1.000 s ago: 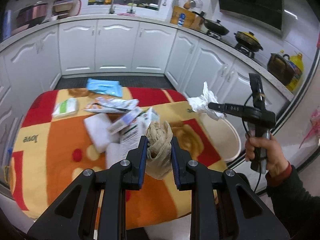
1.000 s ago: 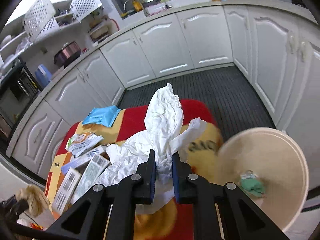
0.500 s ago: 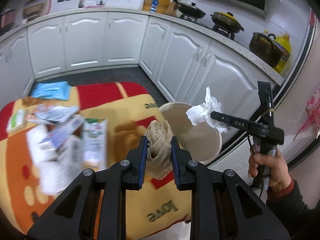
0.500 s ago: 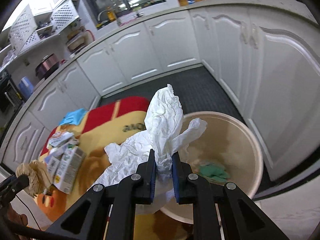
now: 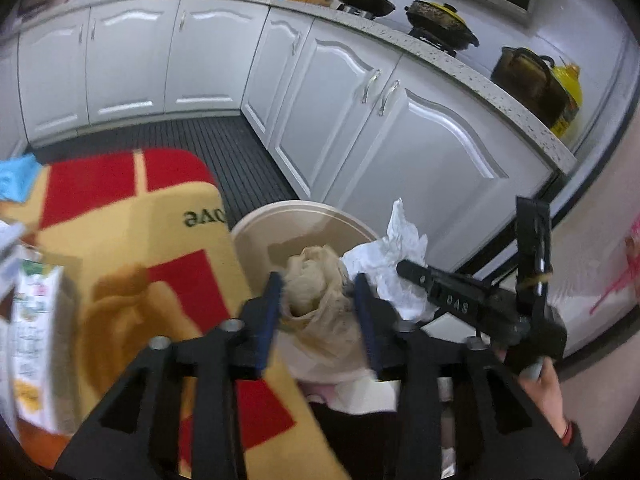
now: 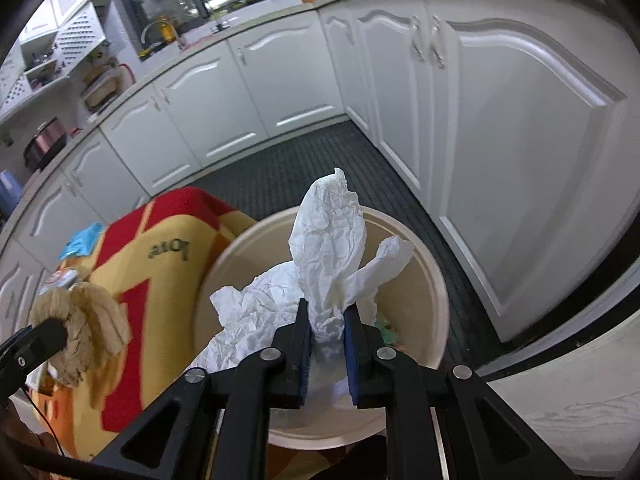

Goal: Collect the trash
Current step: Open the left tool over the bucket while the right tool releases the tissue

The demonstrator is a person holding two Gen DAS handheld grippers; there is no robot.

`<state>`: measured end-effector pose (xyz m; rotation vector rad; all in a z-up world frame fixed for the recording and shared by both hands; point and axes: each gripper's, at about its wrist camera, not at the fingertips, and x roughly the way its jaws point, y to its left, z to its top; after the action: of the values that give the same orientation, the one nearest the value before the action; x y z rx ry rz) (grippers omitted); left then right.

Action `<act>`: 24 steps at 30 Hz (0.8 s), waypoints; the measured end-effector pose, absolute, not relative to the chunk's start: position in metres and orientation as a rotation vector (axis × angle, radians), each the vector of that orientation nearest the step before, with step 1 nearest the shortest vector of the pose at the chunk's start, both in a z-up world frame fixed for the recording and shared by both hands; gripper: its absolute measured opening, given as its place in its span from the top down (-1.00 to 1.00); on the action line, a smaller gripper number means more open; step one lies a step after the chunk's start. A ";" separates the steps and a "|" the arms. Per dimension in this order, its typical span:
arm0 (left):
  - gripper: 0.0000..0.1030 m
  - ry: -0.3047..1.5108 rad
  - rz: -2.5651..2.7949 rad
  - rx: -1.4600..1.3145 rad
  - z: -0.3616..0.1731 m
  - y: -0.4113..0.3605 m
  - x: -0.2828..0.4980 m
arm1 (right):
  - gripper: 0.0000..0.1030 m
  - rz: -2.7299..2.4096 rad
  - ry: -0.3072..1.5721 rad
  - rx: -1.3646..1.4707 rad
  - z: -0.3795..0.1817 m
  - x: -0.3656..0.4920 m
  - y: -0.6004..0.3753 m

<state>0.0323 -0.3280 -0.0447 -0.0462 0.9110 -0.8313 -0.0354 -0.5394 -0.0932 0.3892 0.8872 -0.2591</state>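
The left tool (image 5: 316, 304) has just been spreading its jaws, and the brown paper wad (image 5: 316, 292) sits loosely between them, no longer pinched, right over the near rim of the beige bin (image 5: 300, 216). The right tool (image 6: 326, 346) stays clamped on a crumpled white tissue (image 6: 328, 248), which hangs above the bin's mouth.

Both pieces look feather-light, soft and springy. They crush under any squeeze, so a pinch across the bunched middle holds best, and they will probably fall slowly and may cling to a pad.

Inside the bin lies one small green scrap (image 6: 390, 330).

Left of the bin, on the patterned cloth of the counter (image 5: 132, 220), I count one printed carton (image 5: 34, 344) and, farther off, one blue packet (image 5: 16, 176). So two pieces of trash are in hand.
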 end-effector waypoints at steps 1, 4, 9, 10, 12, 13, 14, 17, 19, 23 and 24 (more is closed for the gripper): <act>-0.15 0.919 -0.829 -0.055 -0.048 -0.333 0.036 | 0.68 -0.261 0.894 0.395 -0.096 -0.034 -0.542; -0.29 0.968 -0.802 -0.077 -0.060 -0.337 0.046 | 0.05 -0.276 0.907 0.407 -0.101 -0.032 -0.544; -0.29 0.967 -0.771 -0.048 -0.062 -0.328 0.043 | 0.00 -0.275 0.915 0.400 -0.106 -0.035 -0.542; -0.29 0.962 -0.762 -0.045 -0.060 -0.324 0.041 | 0.00 -0.271 0.921 0.407 -0.108 -0.036 -0.542; -0.29 0.956 -0.748 -0.045 -0.059 -0.318 0.039 | 0.00 -0.261 0.931 0.421 -0.110 -0.035 -0.541; -0.29 0.952 -0.732 -0.039 -0.058 -0.315 0.037 | 0.00 -0.256 0.934 0.425 -0.111 -0.035 -0.539; -0.29 0.949 -0.718 -0.032 -0.057 -0.313 0.036 | -0.01 -0.251 0.935 0.427 -0.112 -0.034 -0.537; -0.29 0.951 -0.674 -0.026 -0.057 -0.302 0.035 | -0.01 -0.237 0.936 0.418 -0.110 -0.035 -0.529; -0.29 0.955 -0.658 -0.024 -0.057 -0.296 0.034 | -0.01 -0.225 0.935 0.414 -0.108 -0.035 -0.522; -0.29 0.937 -0.624 -0.020 -0.053 -0.279 0.030 | -0.03 -0.206 0.926 0.407 -0.102 -0.035 -0.509; -0.29 0.936 -0.624 -0.022 -0.052 -0.277 0.029 | -0.03 -0.200 0.925 0.405 -0.101 -0.035 -0.504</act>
<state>0.0292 -0.2767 -0.0520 -0.0218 0.9359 -0.6236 -0.0351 -0.5042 -0.1007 0.4046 0.9248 -0.1997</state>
